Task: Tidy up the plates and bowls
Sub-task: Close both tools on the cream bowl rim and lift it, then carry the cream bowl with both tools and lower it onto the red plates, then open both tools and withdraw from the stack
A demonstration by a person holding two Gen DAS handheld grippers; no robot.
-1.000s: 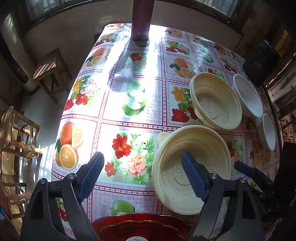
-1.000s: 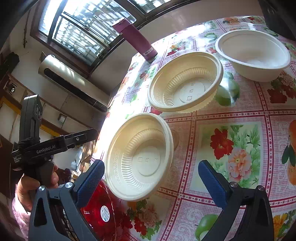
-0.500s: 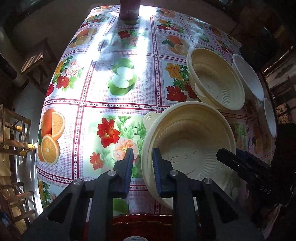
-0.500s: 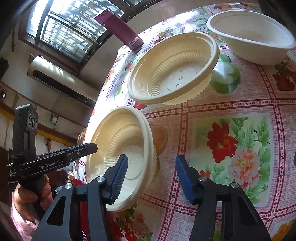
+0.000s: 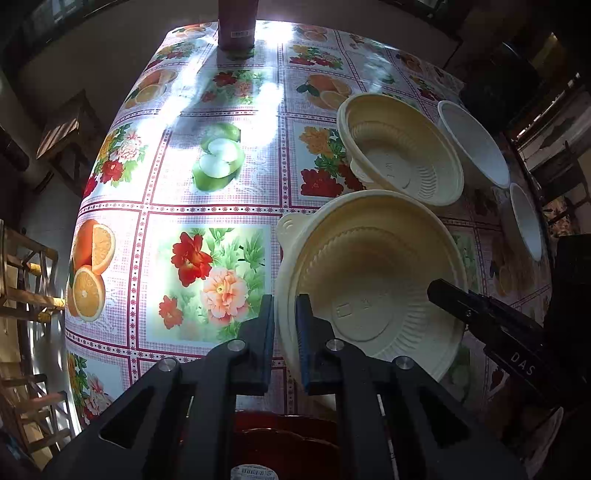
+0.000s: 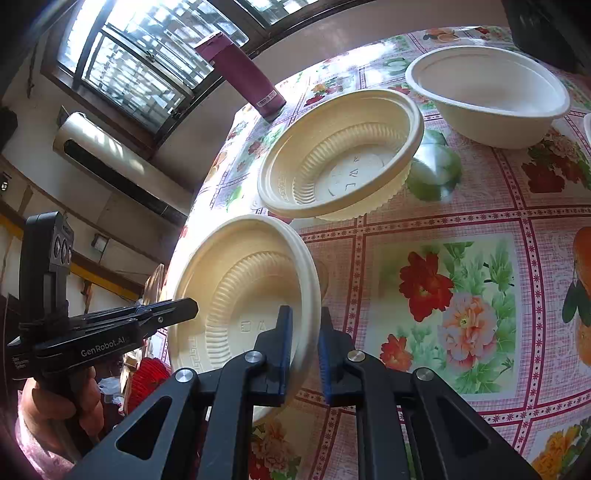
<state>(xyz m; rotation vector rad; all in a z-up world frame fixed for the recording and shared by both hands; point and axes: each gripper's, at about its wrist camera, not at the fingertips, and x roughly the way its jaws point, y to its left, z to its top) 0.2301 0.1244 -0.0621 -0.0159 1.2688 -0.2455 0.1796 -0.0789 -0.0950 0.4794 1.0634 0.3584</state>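
A cream ribbed bowl (image 5: 373,273) sits near the table's front, tilted up; it also shows in the right wrist view (image 6: 243,295). My left gripper (image 5: 285,332) is shut on its left rim. My right gripper (image 6: 303,347) is shut on the opposite rim, and shows as a black tip (image 5: 476,314) in the left wrist view. A second cream bowl (image 5: 402,147) stands just behind it, also in the right wrist view (image 6: 343,155). A white bowl (image 6: 487,92) stands further back. A red plate (image 5: 280,446) lies below my left gripper.
A maroon bottle (image 5: 236,22) stands at the table's far edge, also in the right wrist view (image 6: 240,74). Another white bowl (image 5: 524,221) is at the right edge. The flowered tablecloth (image 5: 207,155) is bare at left. Wooden chairs (image 5: 29,280) stand left of the table.
Both grippers have closed from wide open onto opposite rims of the near cream bowl. The bowl now tilts up off the cloth.
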